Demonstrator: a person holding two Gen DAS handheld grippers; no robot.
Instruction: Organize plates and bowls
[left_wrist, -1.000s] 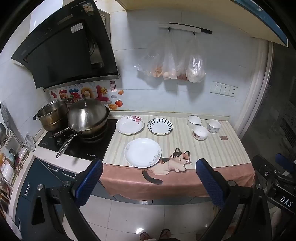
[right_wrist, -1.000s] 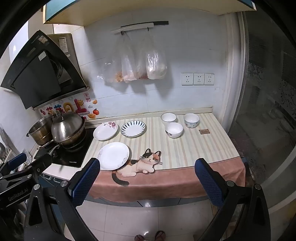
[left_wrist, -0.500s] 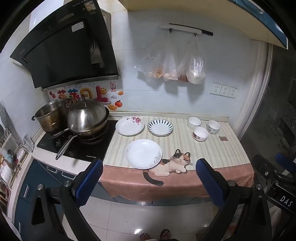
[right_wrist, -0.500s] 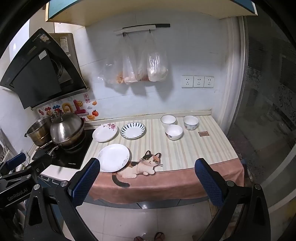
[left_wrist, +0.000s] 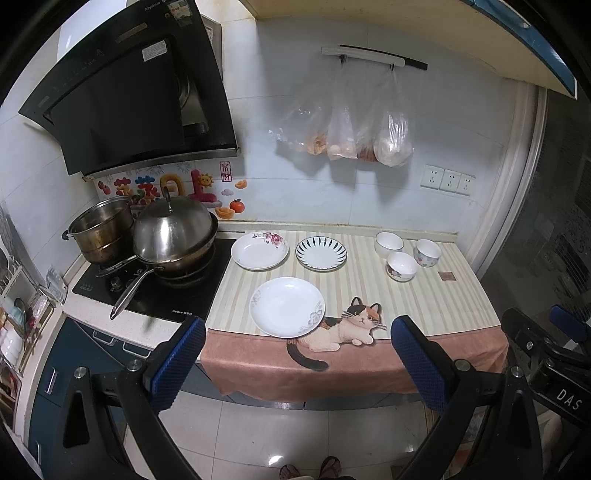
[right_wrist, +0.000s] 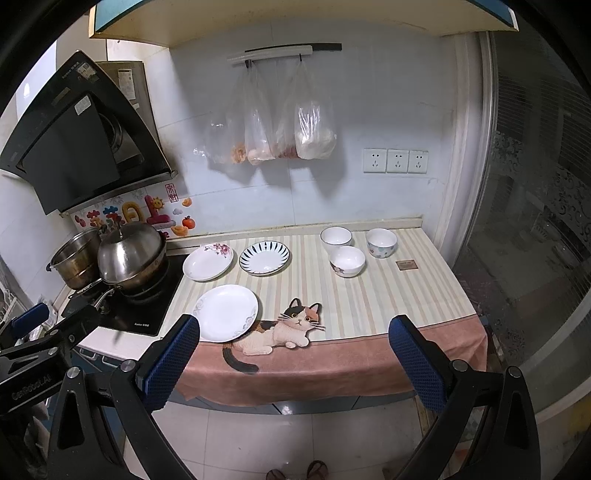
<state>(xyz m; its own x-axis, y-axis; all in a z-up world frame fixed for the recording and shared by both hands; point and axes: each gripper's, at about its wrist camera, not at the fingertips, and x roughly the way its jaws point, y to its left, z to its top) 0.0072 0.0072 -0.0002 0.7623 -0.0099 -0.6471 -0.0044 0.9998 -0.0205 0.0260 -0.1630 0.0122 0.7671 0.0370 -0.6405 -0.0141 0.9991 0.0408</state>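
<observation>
Both grippers held back from the counter, jaws spread wide, nothing held.

Left gripper (left_wrist: 295, 354) and right gripper (right_wrist: 291, 354) hang over the floor. On the striped cloth (left_wrist: 424, 295): plain white plate (left_wrist: 287, 307) nearest the edge, floral plate (left_wrist: 259, 250) and blue-striped plate (left_wrist: 321, 253) behind it, side by side. Three bowls (left_wrist: 402, 266) cluster well to the right; whether they touch is unclear. Lidded wok (left_wrist: 173, 236) on the stove.

White tiled wall (right_wrist: 369, 110), glossy floor tiles (left_wrist: 258, 435), black range hood (left_wrist: 129, 92), triple wall sockets (right_wrist: 396, 161)
</observation>
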